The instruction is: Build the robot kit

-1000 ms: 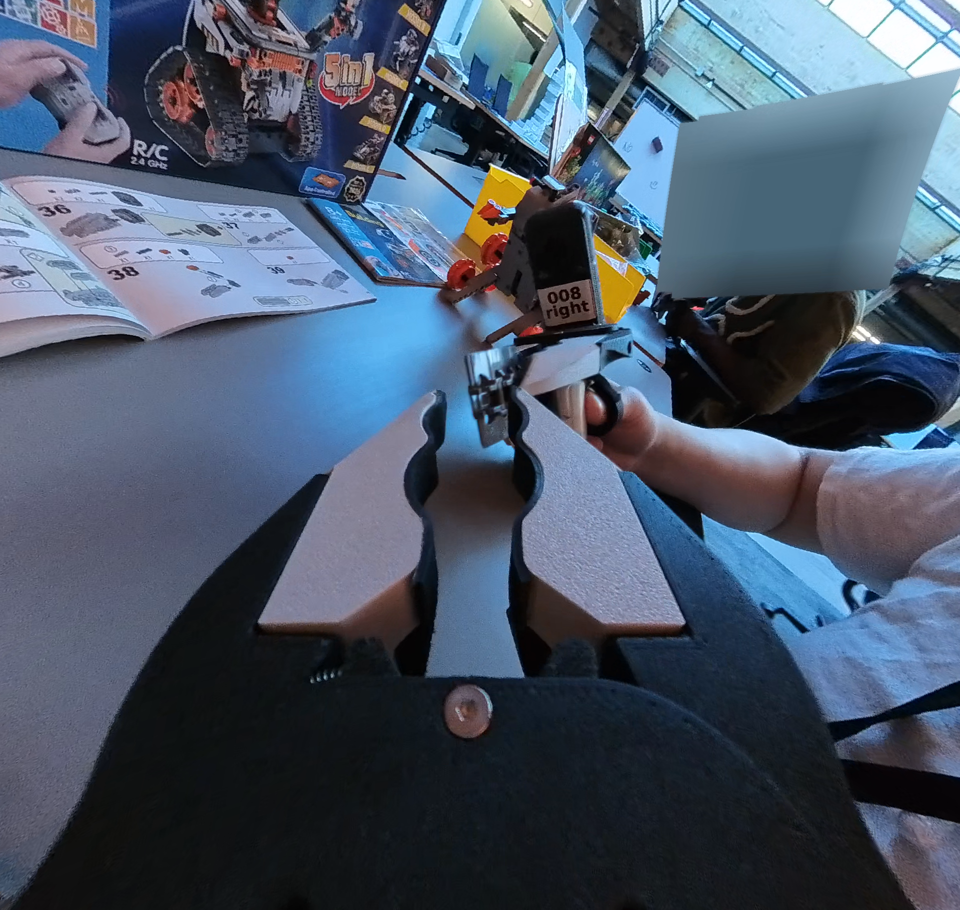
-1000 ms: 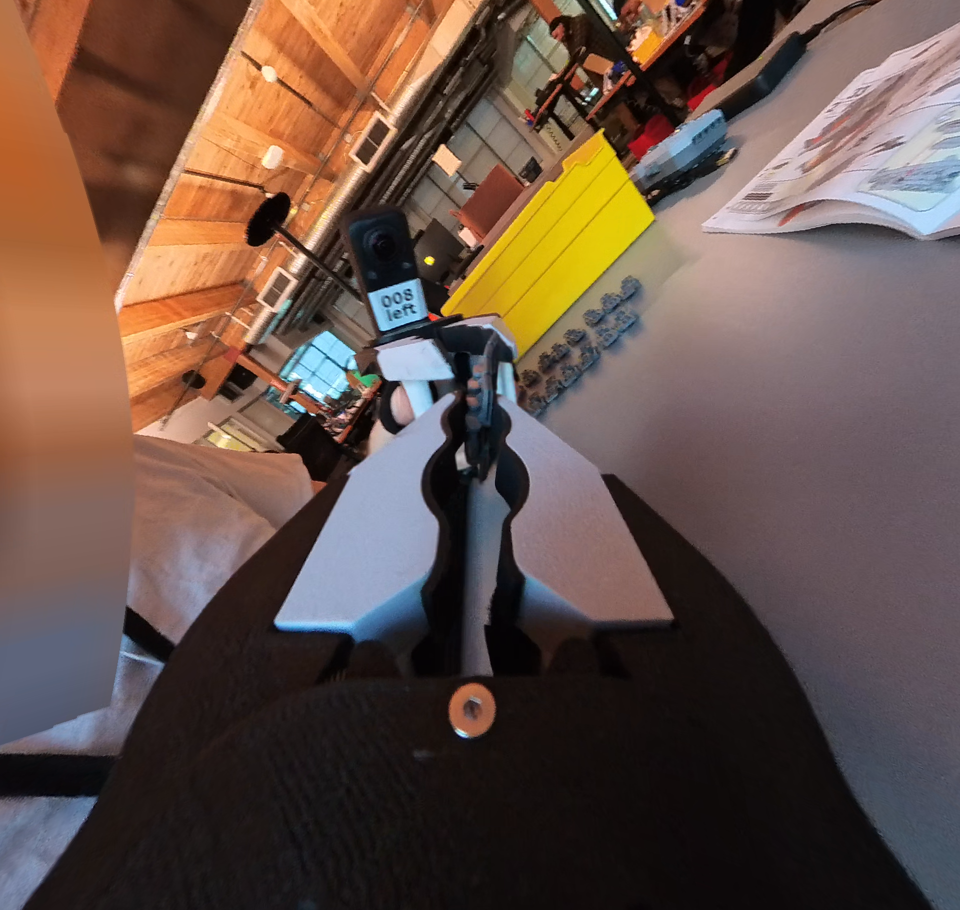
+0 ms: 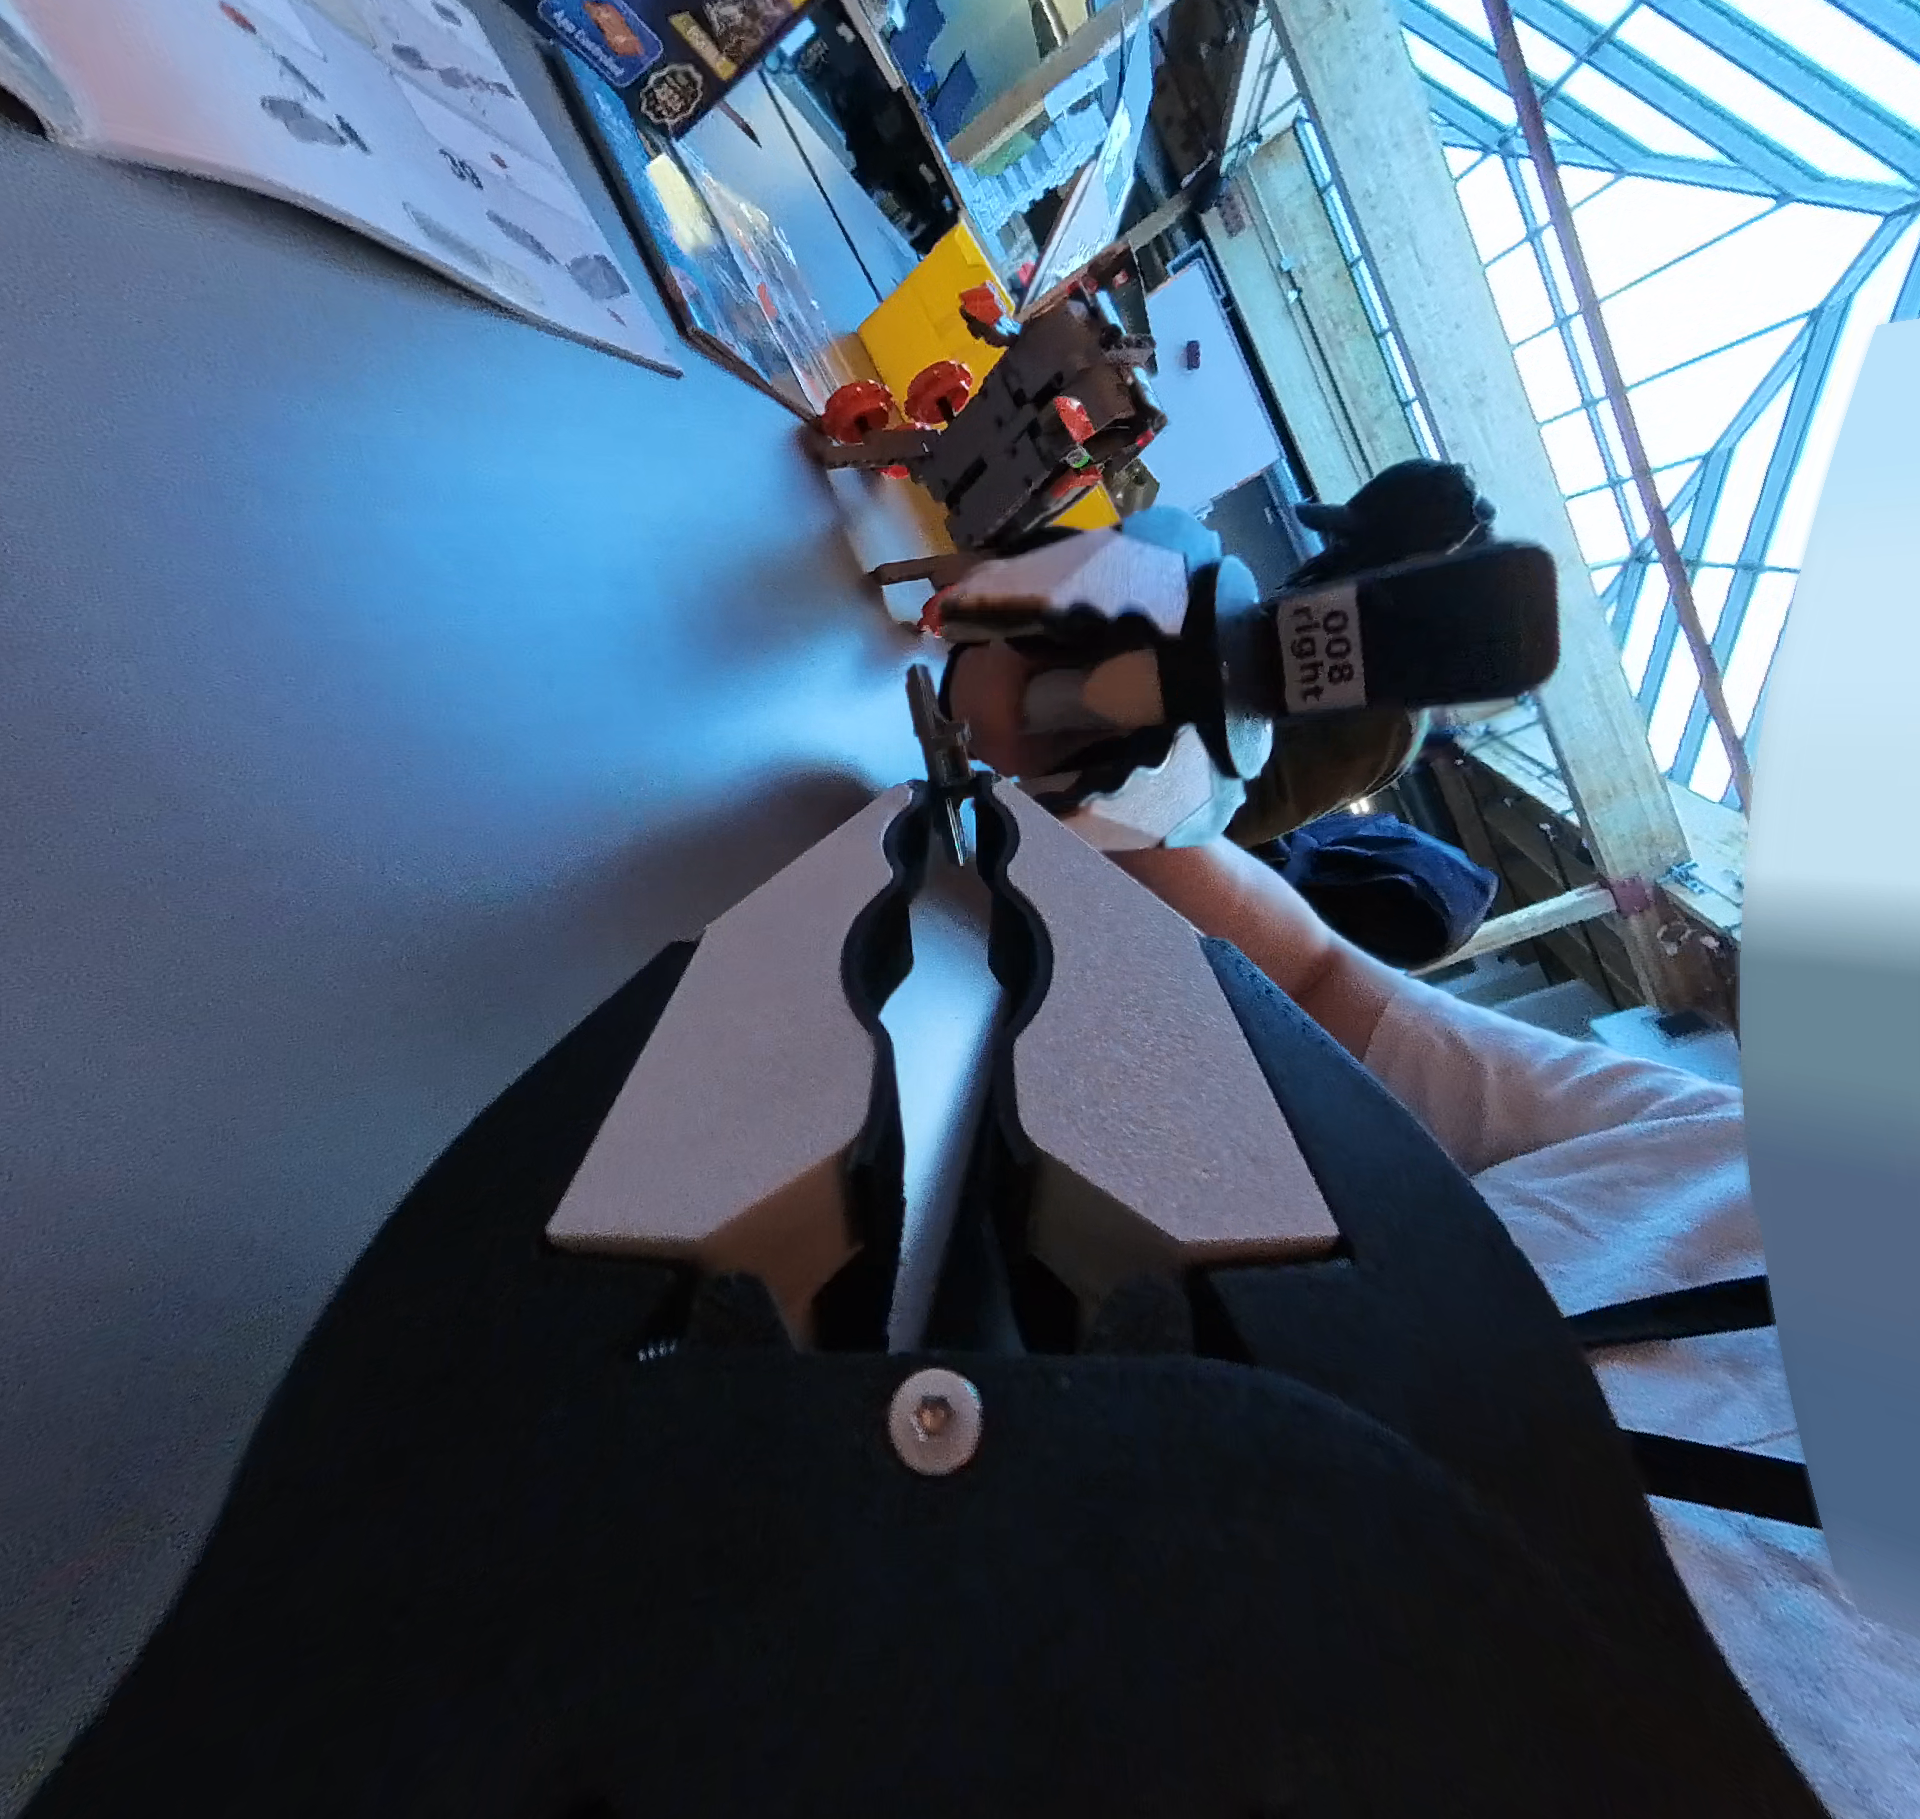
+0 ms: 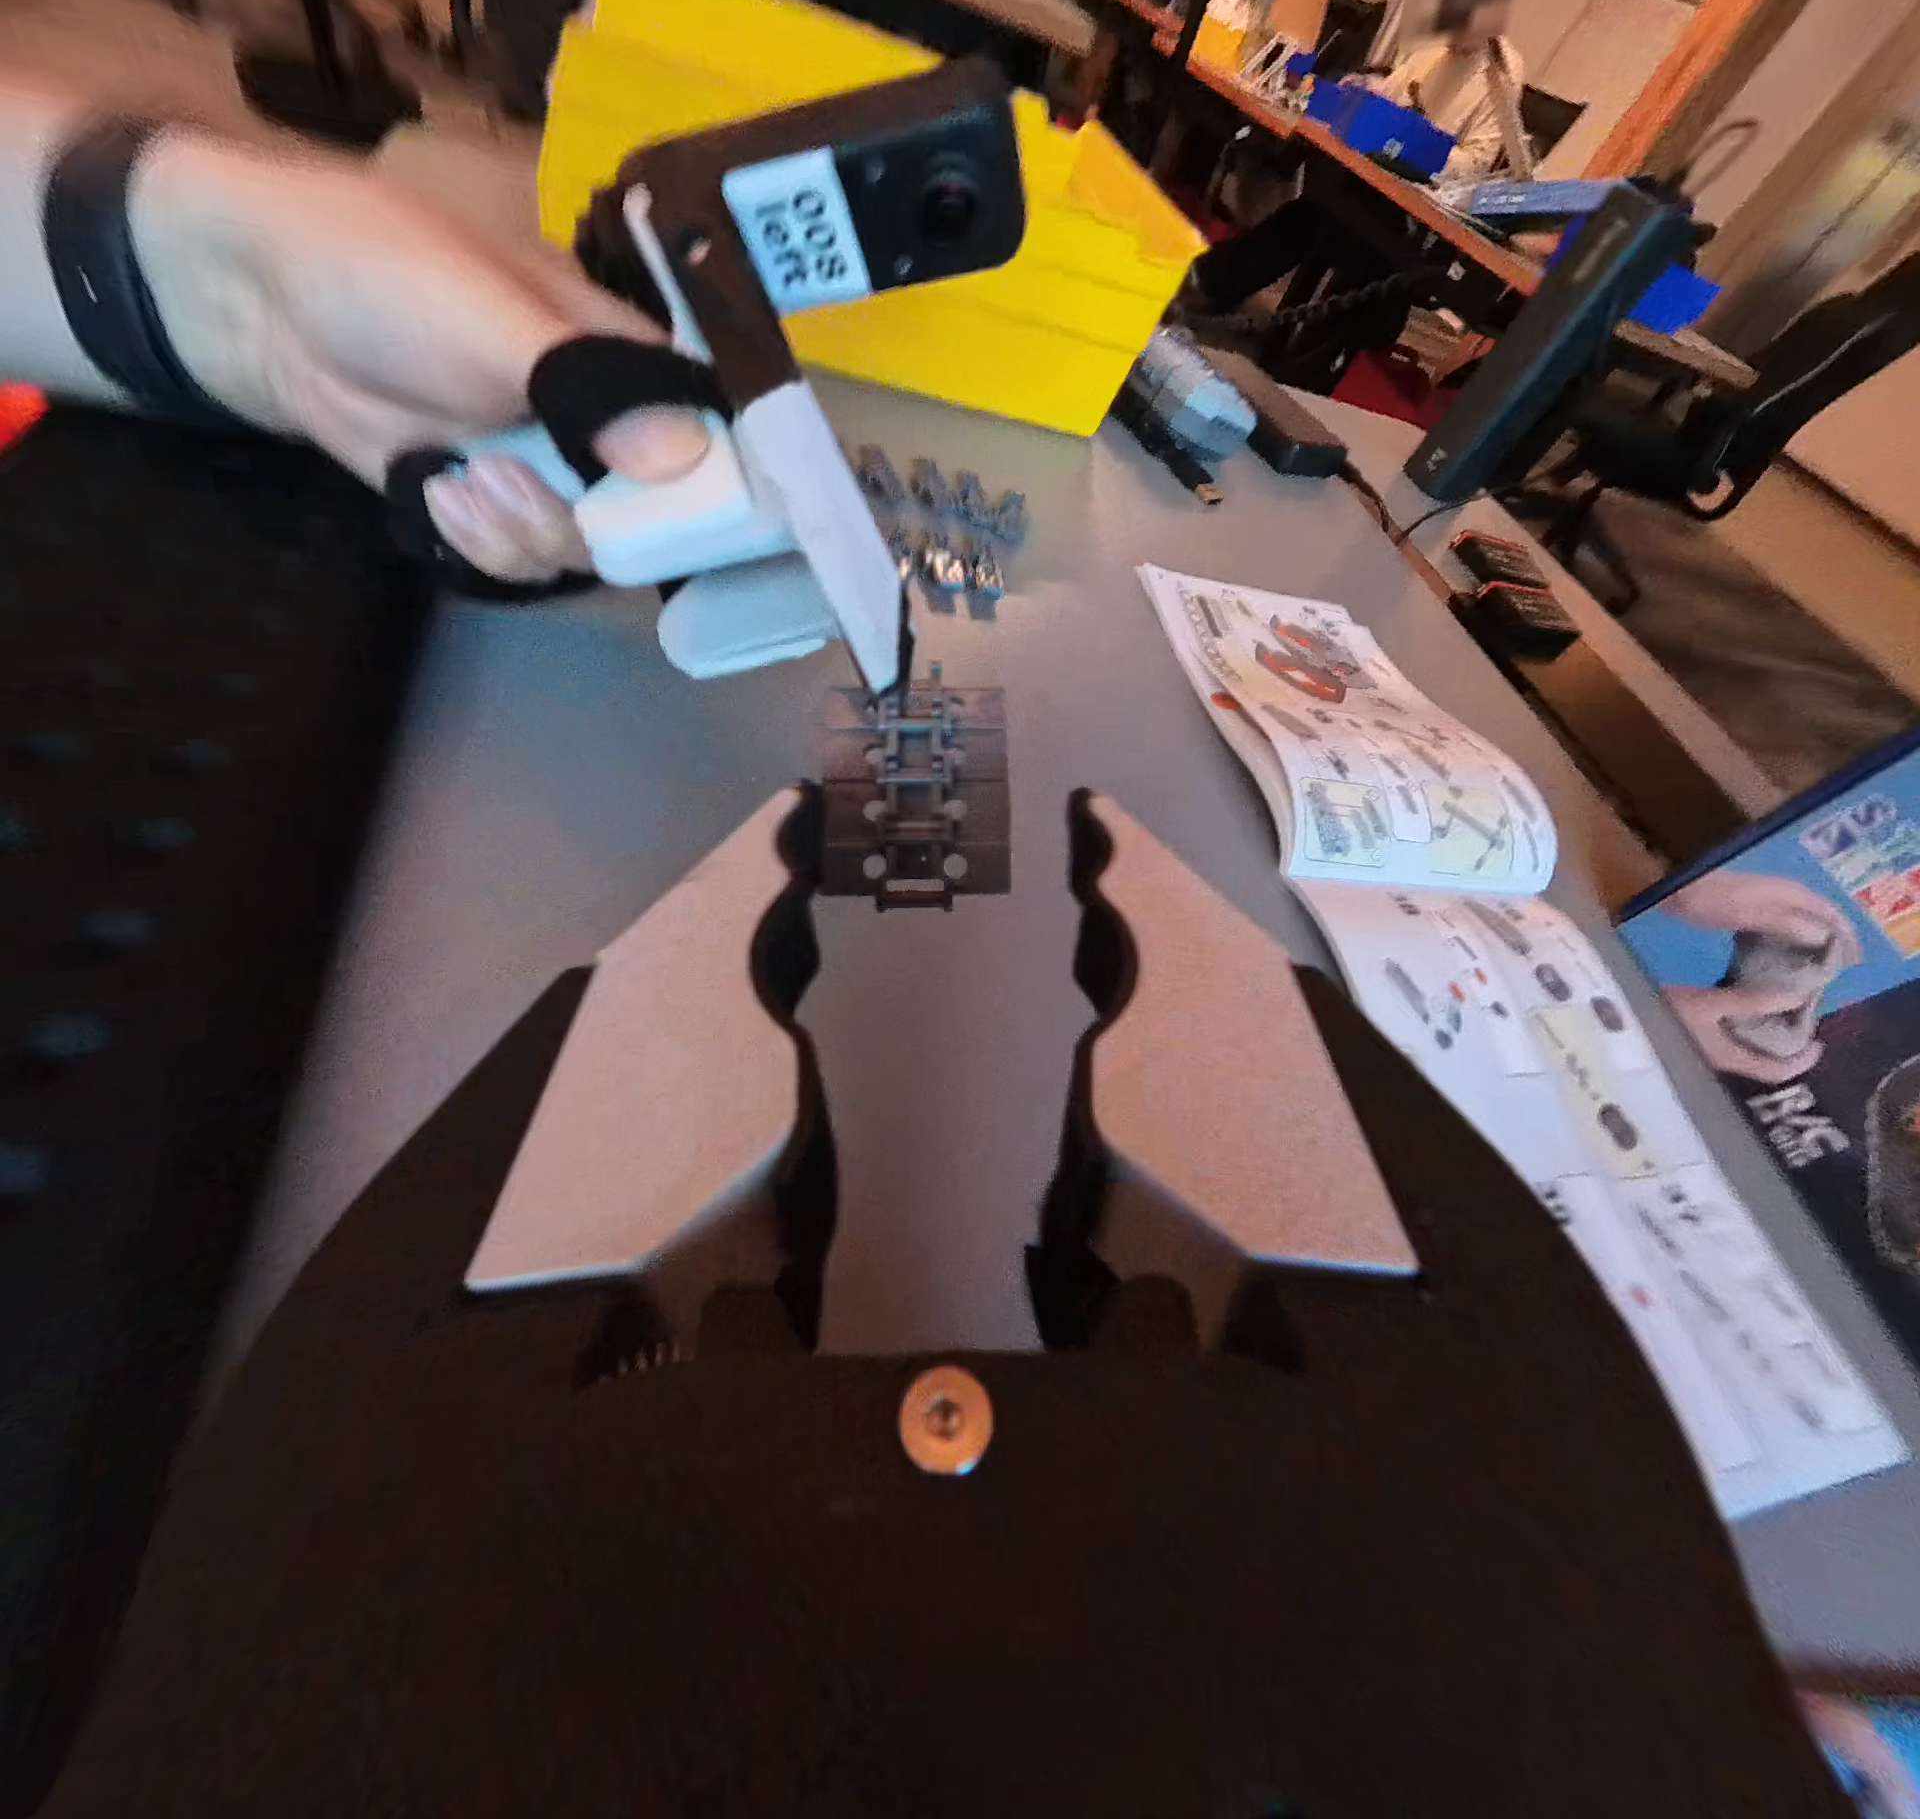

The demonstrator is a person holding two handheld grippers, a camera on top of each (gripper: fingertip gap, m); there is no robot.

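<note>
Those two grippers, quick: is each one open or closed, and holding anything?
Left gripper: closed on a short grey track strip.
Right gripper: open, holding nothing, just short of that strip.

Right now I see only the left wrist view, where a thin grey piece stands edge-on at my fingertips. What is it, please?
Observer: The right wrist view shows it flat-on. It is a short track strip of joined links, pinched at its far end by the left gripper.
Operator: Does the right gripper hold it also?
Observer: No. The right gripper is open, its fingers wide apart, and the strip's near end is between their tips.
Operator: Are there more links?
Observer: Yes, loose links lie grouped on the table, in front of the yellow bin.
</note>
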